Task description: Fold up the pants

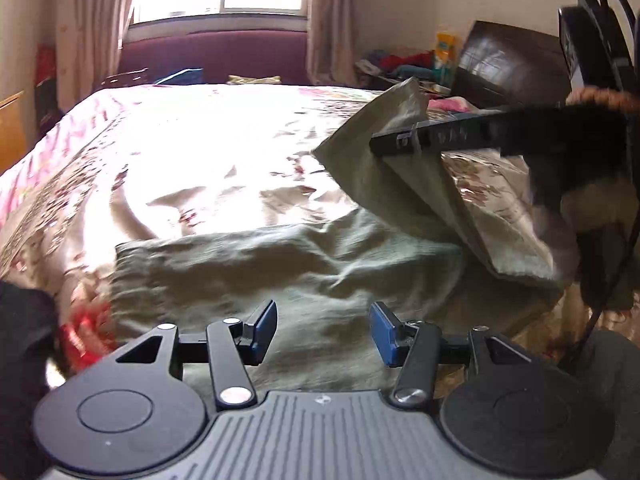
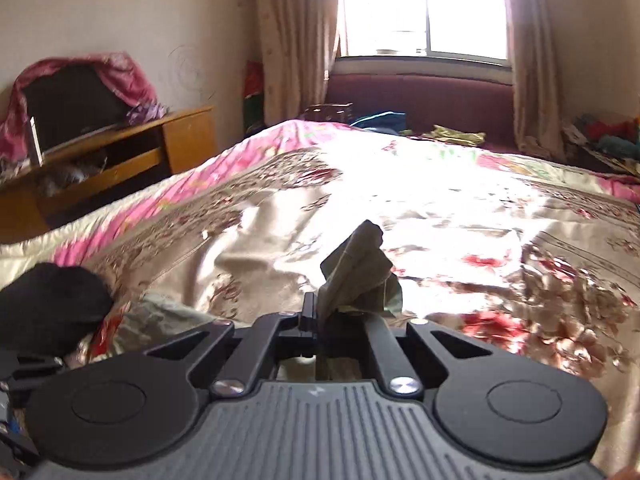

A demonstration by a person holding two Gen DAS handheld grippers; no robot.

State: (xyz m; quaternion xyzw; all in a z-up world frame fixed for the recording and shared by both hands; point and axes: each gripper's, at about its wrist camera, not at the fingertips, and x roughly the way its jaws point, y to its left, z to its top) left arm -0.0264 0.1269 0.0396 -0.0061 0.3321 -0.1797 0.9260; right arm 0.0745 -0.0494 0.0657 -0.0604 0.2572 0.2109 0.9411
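Sprawling across the glossy floral satin bedspread (image 1: pixel 168 152), the soft, light olive-green cotton pants (image 1: pixel 280 264) lie crumpled at six o'clock, one end hoisted toward two o'clock. That limp cloth drapes and will slide on satin, I'd say; hems or waistband look best for holding. Right gripper (image 2: pixel 352 304) is pinching a fabric bunch; left gripper (image 1: pixel 323 330) hangs spread, empty.

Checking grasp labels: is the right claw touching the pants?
Touching. The right wrist view shows the right claw shut on a bunch of the olive pants; the left wrist view shows that fabric lifted off the bed.
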